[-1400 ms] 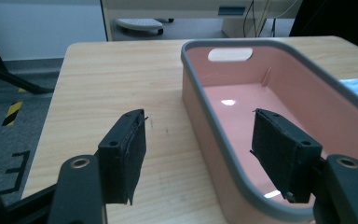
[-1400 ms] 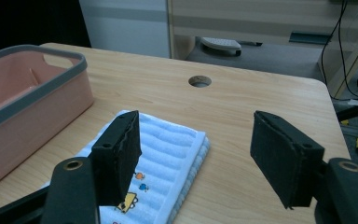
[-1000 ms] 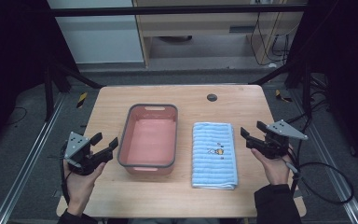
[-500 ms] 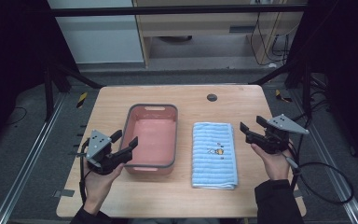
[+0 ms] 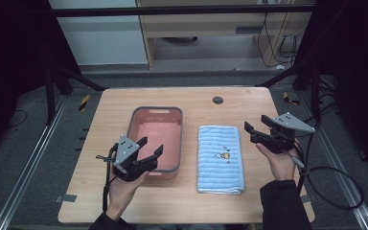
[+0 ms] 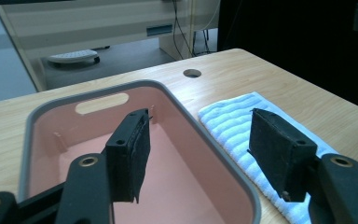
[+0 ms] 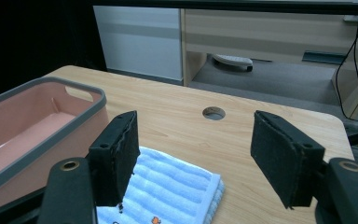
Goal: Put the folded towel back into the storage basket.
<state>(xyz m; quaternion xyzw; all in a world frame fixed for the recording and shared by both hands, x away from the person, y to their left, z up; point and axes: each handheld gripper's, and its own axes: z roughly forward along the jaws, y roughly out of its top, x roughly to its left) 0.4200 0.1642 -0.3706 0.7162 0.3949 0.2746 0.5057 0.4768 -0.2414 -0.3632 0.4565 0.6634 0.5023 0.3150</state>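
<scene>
One pink bin [image 5: 155, 139] with a grey rim and one folded blue towel [image 5: 220, 158] lie side by side on the wooden worktop [image 5: 196, 98]; the bin holds nothing. The left gripper [image 5: 149, 146], jaws spread wide, hovers over the bin's near corner. The right gripper [image 5: 255, 128], also wide and holding nothing, hangs beside the towel.

Table: we see a light wooden top [image 5: 124, 103] with a round cable hole [image 5: 217, 100].
Floor: grey, metal rails [image 5: 33, 158] along both sides.
Behind: we note a wooden cabinet [image 5: 211, 19], white panel [image 5: 100, 38], hanging cables [image 5: 273, 33].
Surround: dark.
</scene>
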